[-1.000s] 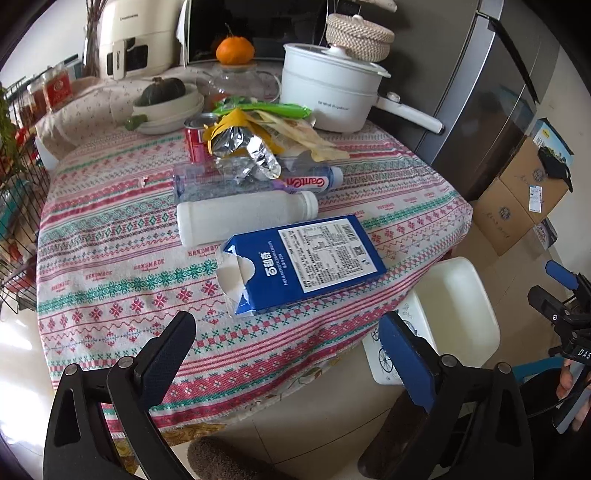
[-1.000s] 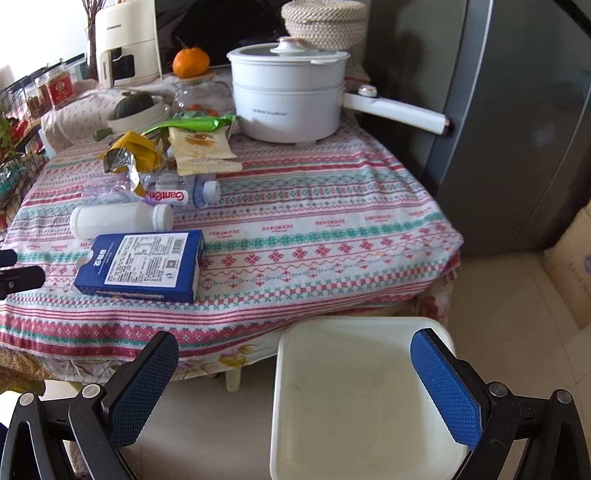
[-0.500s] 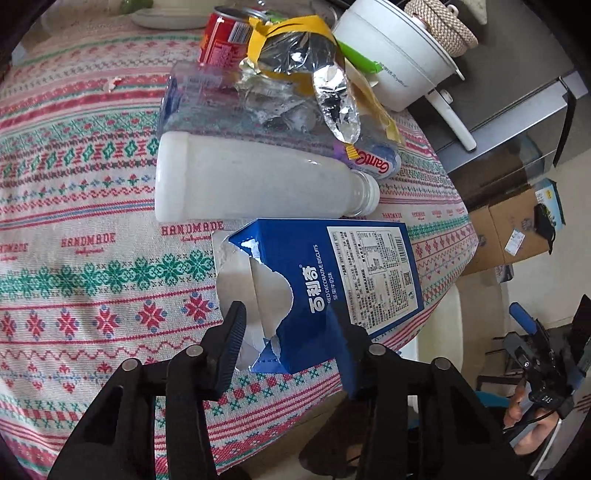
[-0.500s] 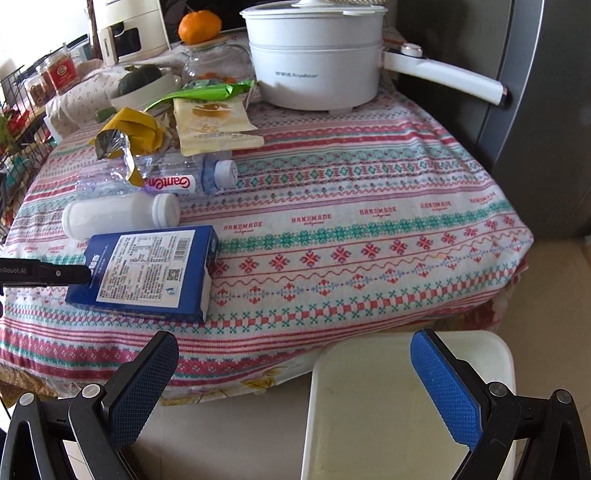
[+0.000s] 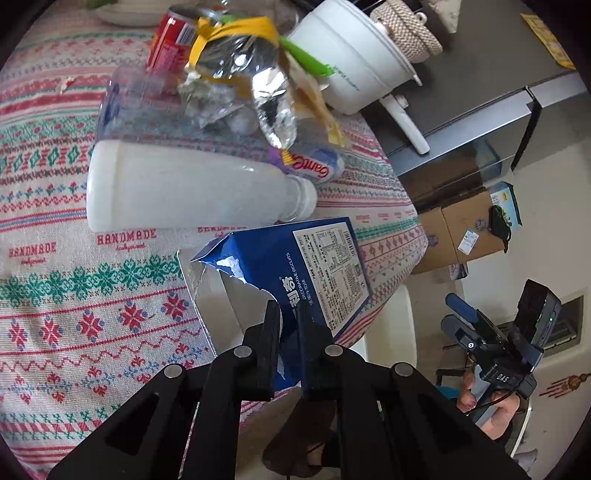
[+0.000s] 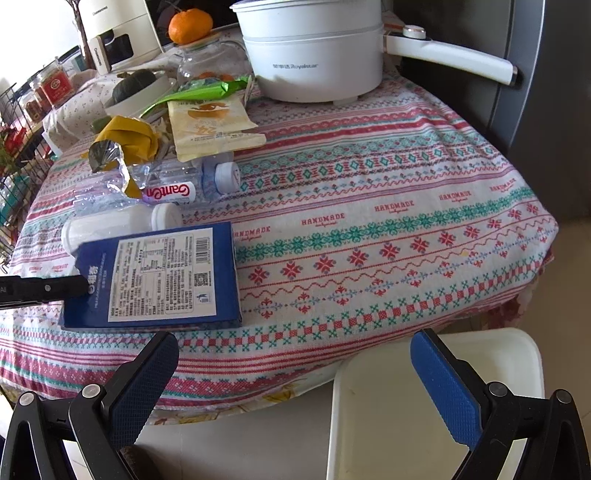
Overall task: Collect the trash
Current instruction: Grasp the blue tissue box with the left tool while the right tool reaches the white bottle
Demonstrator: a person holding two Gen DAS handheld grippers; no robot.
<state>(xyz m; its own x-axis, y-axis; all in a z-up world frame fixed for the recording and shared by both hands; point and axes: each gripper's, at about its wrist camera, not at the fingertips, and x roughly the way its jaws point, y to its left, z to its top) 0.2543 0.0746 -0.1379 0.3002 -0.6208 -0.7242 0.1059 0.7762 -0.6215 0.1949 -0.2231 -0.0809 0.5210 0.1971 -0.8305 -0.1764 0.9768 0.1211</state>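
A blue biscuit box [image 5: 317,266] lies near the table's front edge, its torn end towards me. My left gripper [image 5: 287,308] is shut on the torn top flap of that end. In the right wrist view the same box [image 6: 159,273] shows its printed label, with the left gripper's black fingers [image 6: 48,290] at its left end. Behind it lie a white plastic bottle [image 5: 184,188], a crushed clear water bottle [image 6: 173,184], a yellow foil wrapper [image 5: 236,55] and a red can [image 5: 168,40]. My right gripper [image 6: 295,380] hangs open and holds nothing, below the table edge.
A white electric pot [image 6: 310,55] with a long handle stands at the back, beside snack bags [image 6: 207,125], a bowl and an orange [image 6: 190,26]. A white chair seat [image 6: 388,424] sits under my right gripper. A grey fridge and cardboard boxes [image 5: 465,229] stand to the right.
My left gripper moved in from the table edge to the blue box and shut on its torn flap. My right gripper came closer to the table, still open.
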